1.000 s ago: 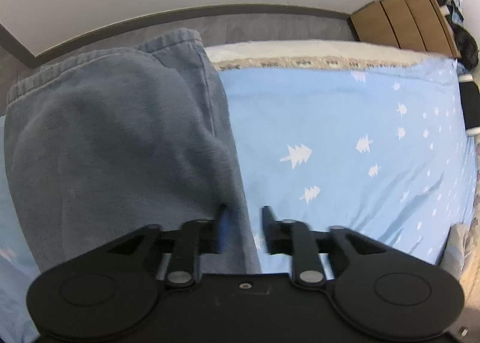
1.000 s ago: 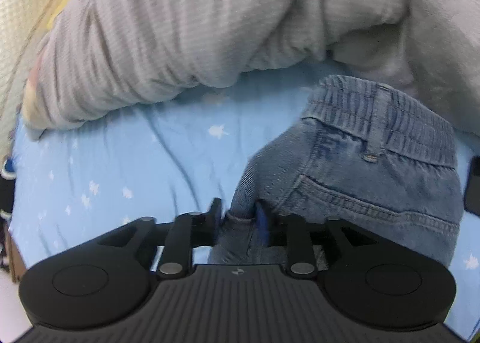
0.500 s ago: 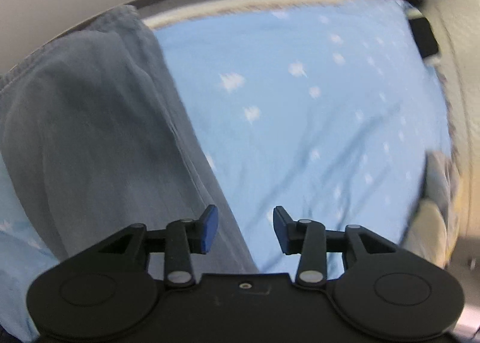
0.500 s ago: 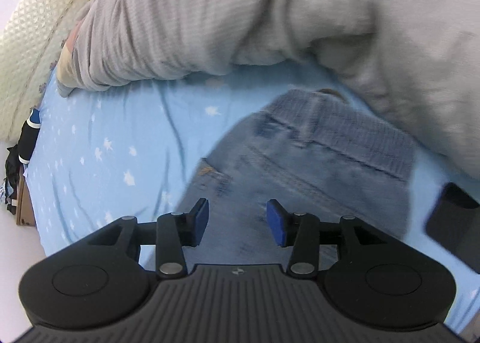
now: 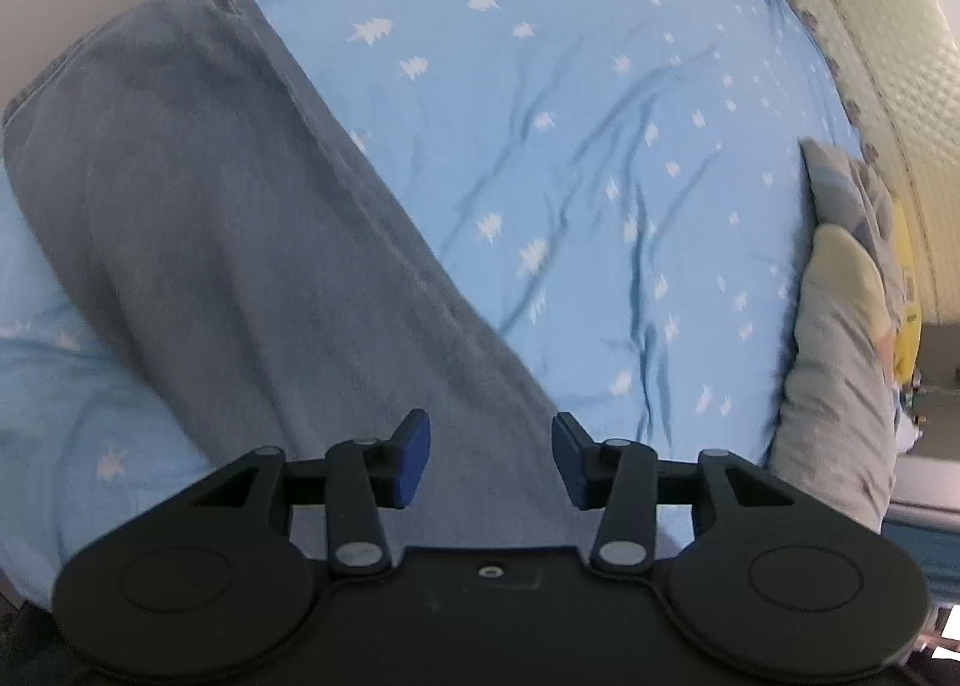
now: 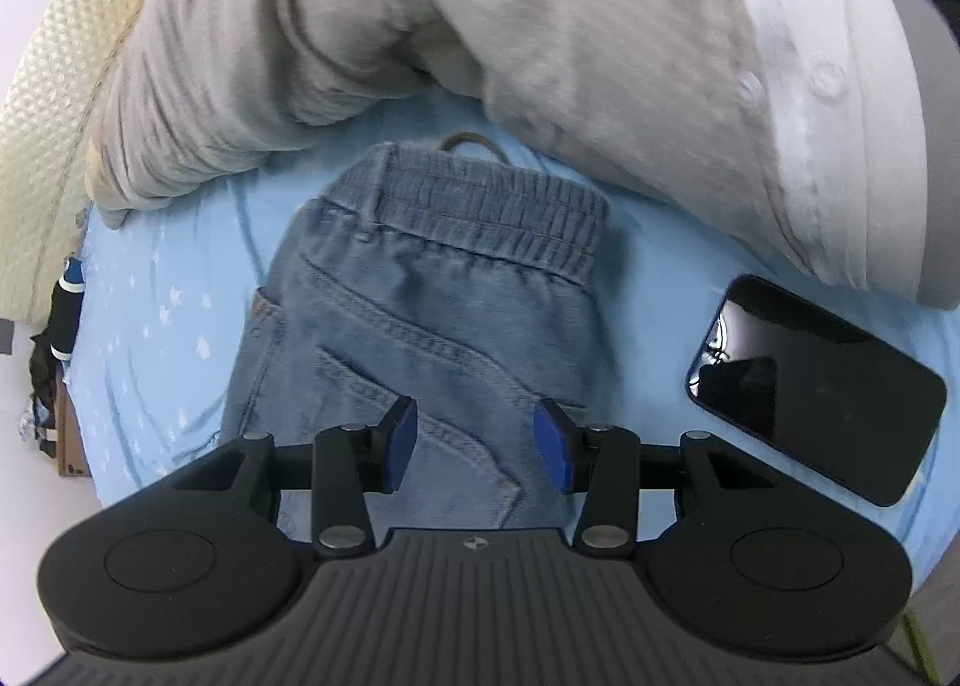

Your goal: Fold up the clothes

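Bed [image 5: 600, 104]: blue tree-print sheet. Grey garment pile [image 6: 540, 26]: at the far edge in the right wrist view. Jeans [image 6: 420, 320]: flat on the sheet, waistband just short of the pile. Phone [image 6: 810, 392]: beside the jeans, apart. Left hand-held gripper [image 5: 491, 461] and right hand-held gripper [image 6: 474, 446]: jaws spread above the denim, pinching nothing; the left's have just been opening.

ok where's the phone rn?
Right wrist view, right side: the phone lies face-up on the blue sheet, beside the folded jeans and just below the grey garment.
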### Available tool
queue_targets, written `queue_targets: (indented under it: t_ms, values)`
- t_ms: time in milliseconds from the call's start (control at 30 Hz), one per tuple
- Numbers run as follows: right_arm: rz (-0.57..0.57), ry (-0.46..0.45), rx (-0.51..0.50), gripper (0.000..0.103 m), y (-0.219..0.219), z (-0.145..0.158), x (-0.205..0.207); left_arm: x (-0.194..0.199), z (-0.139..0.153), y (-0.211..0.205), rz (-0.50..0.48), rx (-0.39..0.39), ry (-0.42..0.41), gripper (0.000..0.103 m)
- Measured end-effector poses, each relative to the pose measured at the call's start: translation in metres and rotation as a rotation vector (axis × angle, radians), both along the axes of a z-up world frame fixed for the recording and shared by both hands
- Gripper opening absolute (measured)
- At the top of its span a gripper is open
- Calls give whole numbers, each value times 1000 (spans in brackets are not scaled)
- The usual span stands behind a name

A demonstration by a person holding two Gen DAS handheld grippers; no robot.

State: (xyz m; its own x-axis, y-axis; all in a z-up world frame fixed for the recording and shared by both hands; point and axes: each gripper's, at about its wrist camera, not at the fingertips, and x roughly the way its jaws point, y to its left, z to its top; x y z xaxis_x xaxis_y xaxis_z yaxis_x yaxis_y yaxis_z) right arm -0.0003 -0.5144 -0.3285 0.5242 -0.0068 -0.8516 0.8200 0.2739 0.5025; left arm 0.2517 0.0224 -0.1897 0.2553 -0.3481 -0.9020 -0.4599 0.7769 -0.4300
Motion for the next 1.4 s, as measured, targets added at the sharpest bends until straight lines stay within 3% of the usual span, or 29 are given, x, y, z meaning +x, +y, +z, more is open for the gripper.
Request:
queue_targets:
  t_ms: [300, 500, 567, 600, 633, 767, 867, 1067, 1300, 1400]
  values:
    - [-57, -36, 25, 53, -26, -45, 4, -57, 31, -18, -50, 53, -44, 45]
    - [-70, -2, -6, 60, -26, -56, 27, -83, 35, -19, -38, 95, -35, 46]
    - [-93, -5, -7, 54, -24, -58, 30, -88, 35, -19, -36, 94, -39, 46]
    - [-106, -14, -6, 39, -23, -57, 30, -90, 35, -20, -38, 93, -42, 46]
    - [-103, -14, -25, 29, -20, -53, 31, -92, 35, -20, -40, 91, -44, 47]
    - [-69, -8, -122, 16, -7, -31, 35, -99, 35, -21, -55, 87, -56, 47]
    - [-73, -35, -160, 14, 0, -11, 33, -104, 33, -18, -72, 80, -63, 48]
    - [24, -120, -296, 8, 35, 63, 43, -107, 23, 5, -77, 28, -72, 48]
    - [215, -235, -503, 7, 134, 155, 69, -86, 16, 58, -80, -43, -90, 48]
    - [269, -269, -561, 7, 186, 181, 81, -75, 16, 81, -92, -69, -99, 48]
